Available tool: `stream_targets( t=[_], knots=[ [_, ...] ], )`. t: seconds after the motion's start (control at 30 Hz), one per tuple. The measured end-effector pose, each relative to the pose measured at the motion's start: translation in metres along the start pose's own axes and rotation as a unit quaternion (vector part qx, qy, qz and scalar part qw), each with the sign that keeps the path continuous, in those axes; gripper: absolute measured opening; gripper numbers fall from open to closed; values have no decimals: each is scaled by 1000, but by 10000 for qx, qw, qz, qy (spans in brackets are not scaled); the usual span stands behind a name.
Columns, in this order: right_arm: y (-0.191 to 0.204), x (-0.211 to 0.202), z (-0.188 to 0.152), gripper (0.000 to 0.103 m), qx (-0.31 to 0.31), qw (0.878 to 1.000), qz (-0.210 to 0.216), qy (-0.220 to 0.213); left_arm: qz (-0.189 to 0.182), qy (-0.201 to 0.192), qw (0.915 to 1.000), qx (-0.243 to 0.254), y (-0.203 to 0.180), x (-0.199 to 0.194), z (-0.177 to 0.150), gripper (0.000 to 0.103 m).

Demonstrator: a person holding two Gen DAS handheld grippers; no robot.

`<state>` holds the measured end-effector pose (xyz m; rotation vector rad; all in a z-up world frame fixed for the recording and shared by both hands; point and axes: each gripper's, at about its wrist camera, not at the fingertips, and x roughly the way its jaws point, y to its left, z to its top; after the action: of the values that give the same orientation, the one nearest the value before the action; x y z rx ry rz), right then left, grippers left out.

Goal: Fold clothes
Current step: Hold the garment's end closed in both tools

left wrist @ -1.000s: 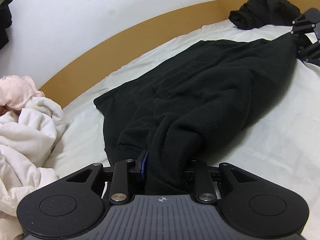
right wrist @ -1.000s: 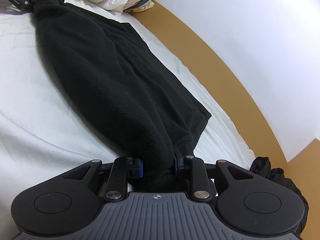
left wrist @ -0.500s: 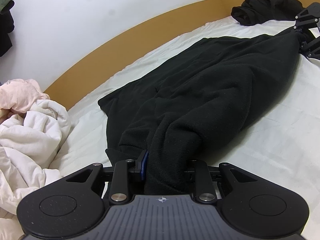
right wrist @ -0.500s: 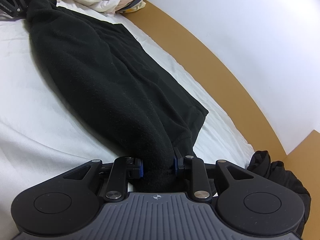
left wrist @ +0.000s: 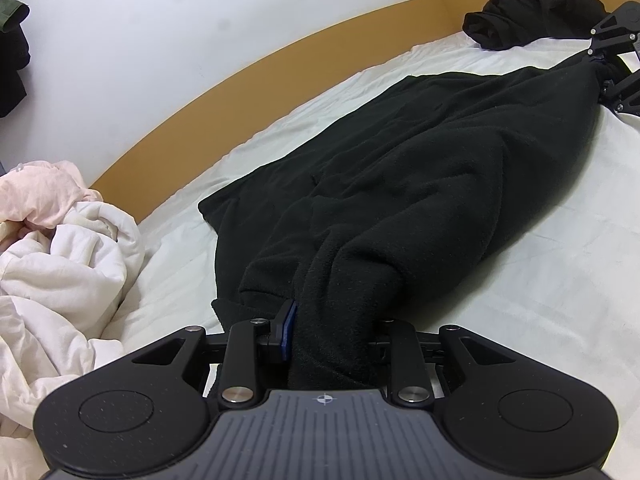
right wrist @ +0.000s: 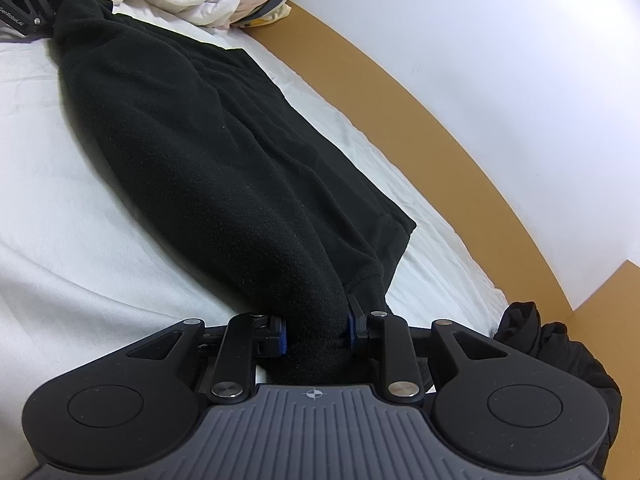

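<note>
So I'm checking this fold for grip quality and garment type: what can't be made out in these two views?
- Left wrist view: the left gripper has its right pad buried in the black fleece garment.
- Right wrist view: the right gripper hides the pinched fleece end.
- Both views: sleeves and collar are lost in black folds.
- Dark clothing pile: partly hidden by the gripper body.

Right finger of left gripper (left wrist: 334,334) buried under black fleece garment (left wrist: 420,184); bunched fabric fills the jaw gap of right gripper (right wrist: 316,330) too. White bedding pile (left wrist: 52,264) cut off at left edge. Dark hanging cloth (left wrist: 12,52) cropped, kind unclear. Yellow item (right wrist: 266,14) mostly hidden under bedding, unidentifiable. Black clothes heap (right wrist: 560,356) partly behind gripper body.
</note>
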<state>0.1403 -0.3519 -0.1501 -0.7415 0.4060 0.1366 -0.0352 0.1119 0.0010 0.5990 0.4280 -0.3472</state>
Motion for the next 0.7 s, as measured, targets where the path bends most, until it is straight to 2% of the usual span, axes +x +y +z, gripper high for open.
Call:
stream_targets(
  t=[0.5,0.57,0.7],
  knots=[
    [0,-3,0,28,18,10000,4,-3,-64,6,9998,-162,6,0,0,29],
    [0,-2,0,28,28,10000,-4,-4,-66,3,9998,-207,8,1,0,33],
    [0,0,2,28,30,10000,-45,30,-87,26,9995,-303,11,1,0,34]
  ],
)
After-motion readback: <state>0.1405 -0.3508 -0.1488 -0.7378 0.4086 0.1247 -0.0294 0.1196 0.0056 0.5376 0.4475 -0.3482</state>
